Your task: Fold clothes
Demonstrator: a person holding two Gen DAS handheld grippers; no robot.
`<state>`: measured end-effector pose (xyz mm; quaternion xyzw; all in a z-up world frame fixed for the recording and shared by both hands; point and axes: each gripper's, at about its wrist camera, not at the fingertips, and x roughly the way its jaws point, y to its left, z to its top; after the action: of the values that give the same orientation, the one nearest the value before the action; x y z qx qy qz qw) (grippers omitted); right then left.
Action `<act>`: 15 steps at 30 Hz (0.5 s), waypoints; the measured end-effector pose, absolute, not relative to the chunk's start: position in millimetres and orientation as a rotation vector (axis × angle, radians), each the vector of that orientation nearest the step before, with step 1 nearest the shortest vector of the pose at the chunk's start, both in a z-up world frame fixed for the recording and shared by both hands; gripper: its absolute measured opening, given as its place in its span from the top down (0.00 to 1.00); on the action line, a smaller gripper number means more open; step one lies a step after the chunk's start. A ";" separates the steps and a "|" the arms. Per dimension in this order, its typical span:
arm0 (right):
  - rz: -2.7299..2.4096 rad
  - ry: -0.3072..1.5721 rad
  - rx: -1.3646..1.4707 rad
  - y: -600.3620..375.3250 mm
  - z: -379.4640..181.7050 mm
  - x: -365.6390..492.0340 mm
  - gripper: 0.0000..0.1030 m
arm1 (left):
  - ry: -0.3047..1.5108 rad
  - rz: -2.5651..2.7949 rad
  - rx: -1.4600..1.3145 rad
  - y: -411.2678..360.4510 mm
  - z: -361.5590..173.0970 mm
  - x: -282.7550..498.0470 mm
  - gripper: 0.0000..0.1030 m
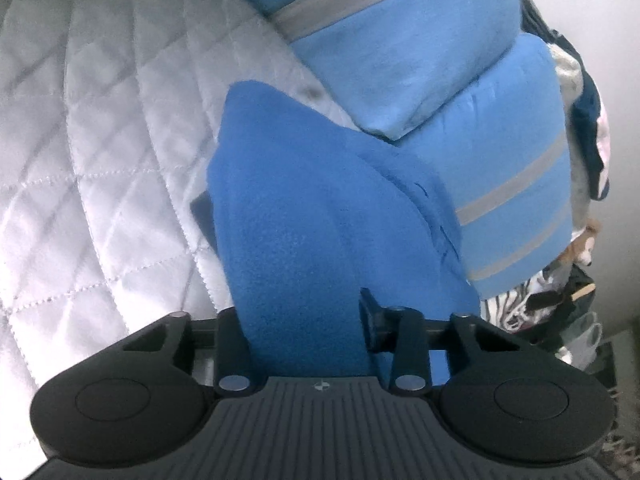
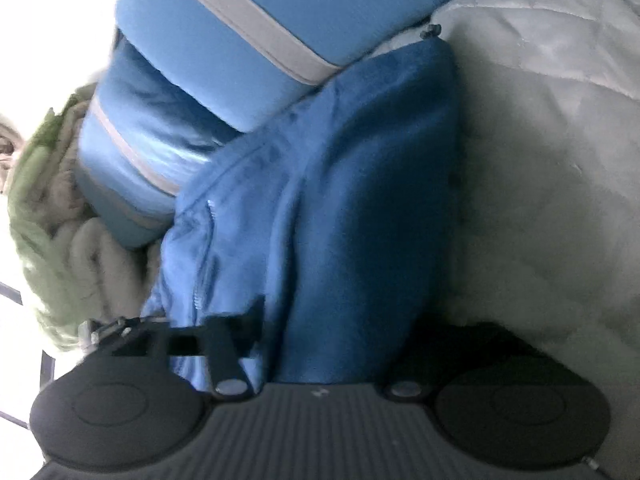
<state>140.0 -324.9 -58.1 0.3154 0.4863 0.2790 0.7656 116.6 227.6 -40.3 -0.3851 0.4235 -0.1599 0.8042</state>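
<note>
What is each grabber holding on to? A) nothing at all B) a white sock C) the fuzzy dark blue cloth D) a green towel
C: the fuzzy dark blue cloth runs down between the fingers of the left gripper and of the right gripper, above the white quilted bed cover.

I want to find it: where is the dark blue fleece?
Both wrist views show the dark blue fleece between the jaws, on the white quilt, beside the light blue pillows.
</note>
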 end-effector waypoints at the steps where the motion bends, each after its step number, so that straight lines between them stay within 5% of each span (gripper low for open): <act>1: 0.591 1.043 0.668 -321.9 -53.3 136.8 0.57 | 0.886 -0.341 -0.798 225.9 -31.7 112.8 0.68; 15: 0.706 0.807 0.599 -240.4 28.7 100.7 0.63 | 0.702 -0.191 -0.431 274.8 110.4 58.5 0.72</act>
<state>100.7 -240.4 28.7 0.2810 0.3786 0.3314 0.8172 58.5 274.8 110.4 -0.2093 0.3407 -0.0926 0.9119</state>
